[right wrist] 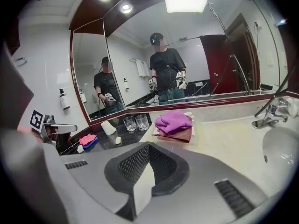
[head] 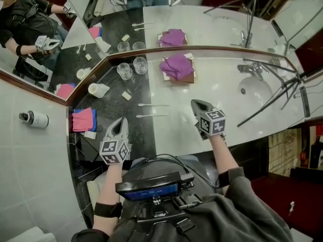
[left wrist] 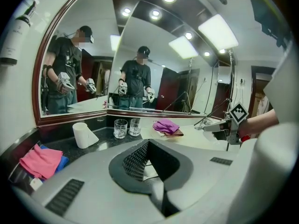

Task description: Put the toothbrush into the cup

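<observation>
Since neither pair of jaws holds anything, the task stands at its first step, which I judge to be the reach for a toothbrush. Well to the left of the left jaws, a pink cloth [head: 82, 119] lies on the dark part of the desk [head: 113, 102]. The left gripper [head: 120, 122] hovers over the desk's near edge, its jaws clenched with nothing between them. Ahead of those jaws, 2 clear glasses [head: 124, 70] stand upright side by side, and either could serve as the cup. Just right of the left jaws and left of the right jaws, 2 slim white toothbrushes [head: 153, 116] lie flat and roughly parallel on the pale part of the desk. They are apart from each other and well apart from the glasses. The right gripper [head: 196, 105] hangs near their right ends, jaws likewise clenched and empty. Ahead of the right jaws sits a purple cloth [head: 176, 66], and the basin [head: 255, 89] is further right.

The next move calls for 1 pair of jaws to part, sink low across 1 toothbrush, and pinch it without nudging the other. The brush would then need tipping upright over a glass.
</observation>
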`<state>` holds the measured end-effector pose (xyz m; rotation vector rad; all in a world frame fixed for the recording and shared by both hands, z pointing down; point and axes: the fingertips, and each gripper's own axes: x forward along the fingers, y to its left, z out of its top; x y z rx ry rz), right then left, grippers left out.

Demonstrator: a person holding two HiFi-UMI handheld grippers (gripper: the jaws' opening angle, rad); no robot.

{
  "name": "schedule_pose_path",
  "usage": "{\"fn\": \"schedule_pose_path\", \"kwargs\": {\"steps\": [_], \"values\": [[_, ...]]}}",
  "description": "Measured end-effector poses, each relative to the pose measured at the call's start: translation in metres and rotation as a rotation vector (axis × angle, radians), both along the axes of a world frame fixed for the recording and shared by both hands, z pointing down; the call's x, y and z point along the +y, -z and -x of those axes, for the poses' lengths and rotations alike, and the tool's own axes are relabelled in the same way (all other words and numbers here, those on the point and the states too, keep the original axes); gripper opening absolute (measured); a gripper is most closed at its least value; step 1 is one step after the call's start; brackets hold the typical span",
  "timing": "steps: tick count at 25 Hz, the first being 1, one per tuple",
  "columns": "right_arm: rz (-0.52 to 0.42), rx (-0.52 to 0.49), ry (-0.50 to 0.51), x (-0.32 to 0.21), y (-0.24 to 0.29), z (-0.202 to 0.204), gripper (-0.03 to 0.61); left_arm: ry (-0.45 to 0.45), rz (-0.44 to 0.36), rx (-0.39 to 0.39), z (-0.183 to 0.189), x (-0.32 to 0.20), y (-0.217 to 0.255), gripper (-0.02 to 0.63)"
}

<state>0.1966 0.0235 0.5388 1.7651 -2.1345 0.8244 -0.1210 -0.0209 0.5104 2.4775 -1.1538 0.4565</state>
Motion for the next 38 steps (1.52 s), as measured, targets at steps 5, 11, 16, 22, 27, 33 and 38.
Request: {"fn": "schedule_pose_path", "kwargs": {"steps": [5, 11, 16, 22, 27, 33, 38], "values": [[0.005, -0.002, 0.012, 0.004, -0.005, 0.003, 0.017, 0.003, -0.01, -0.007, 0.0, 0.002, 0.004, -0.003], [0.049, 0.091, 0.133, 0.005, -0.019, 0.023, 0.018, 0.002, -0.001, -0.028, 0.002, 0.008, 0.001, -0.003], [0.09, 0.268, 0.292, -0.009, -0.024, 0.046, 0.018, 0.001, 0.018, -0.05, 0.005, 0.011, -0.004, -0.003], [0.142, 0.476, 0.587, -0.033, -0.056, 0.085, 0.027, -0.009, 0.037, -0.06, 0.003, 0.009, -0.013, -0.003], [0.206, 0.545, 0.843, -0.051, -0.077, 0.125, 0.072, -0.017, 0.048, -0.064, 0.0, 0.006, -0.02, -0.003], [0.356, 0.52, 1.091, -0.061, -0.108, 0.159, 0.108, 0.005, 0.072, -0.065, 0.008, 0.0, -0.03, -0.003], [0.435, 0.536, 1.201, -0.076, -0.124, 0.174, 0.146, 0.04, 0.092, -0.062, 0.018, -0.004, -0.036, -0.003]]}}
